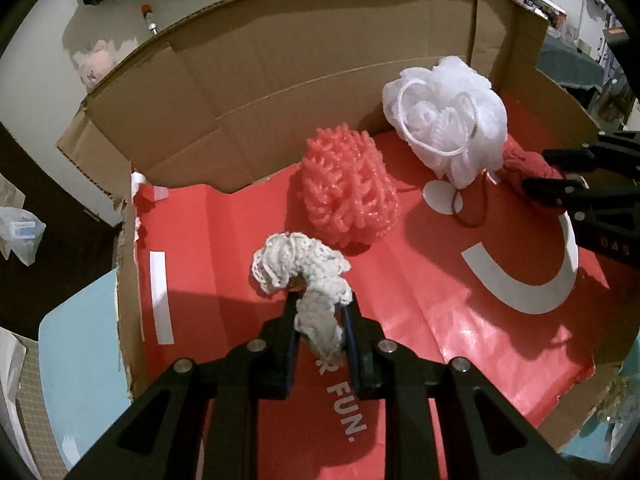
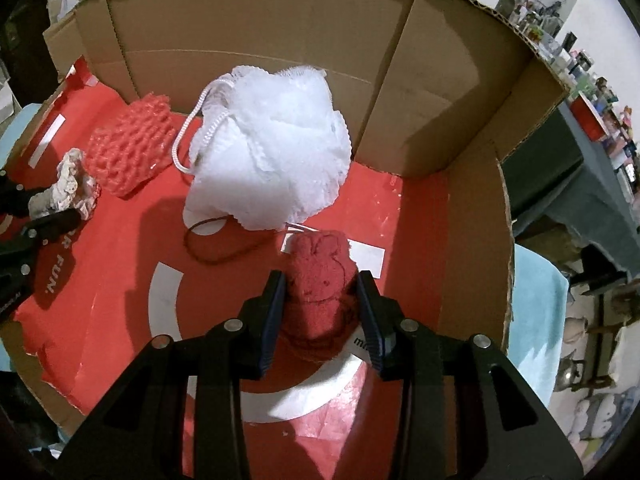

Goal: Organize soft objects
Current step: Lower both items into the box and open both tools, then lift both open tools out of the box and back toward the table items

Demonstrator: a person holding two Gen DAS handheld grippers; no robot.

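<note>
An open cardboard box (image 1: 260, 80) has a red printed floor (image 1: 460, 320). My left gripper (image 1: 320, 304) is shut on a white crocheted piece (image 1: 304, 264), which curls out past the fingertips just above the floor. In the right wrist view that piece (image 2: 68, 188) and the left gripper (image 2: 48, 204) sit at the far left. My right gripper (image 2: 320, 280) is shut on a dark red fuzzy cloth (image 2: 320, 276) stitched with a rabbit outline, low over the floor (image 2: 120, 280). From the left wrist view the right gripper (image 1: 538, 170) holds the red cloth (image 1: 520, 160) beside the white pouf.
A white mesh bath pouf (image 1: 444, 120) (image 2: 272, 152) with a cord loop and a coral knobbly scrubber (image 1: 348, 188) (image 2: 128, 152) lie near the back wall (image 2: 260, 32). A dark red cord loop (image 2: 212, 240) lies under the pouf. Clutter and shelves surround the box.
</note>
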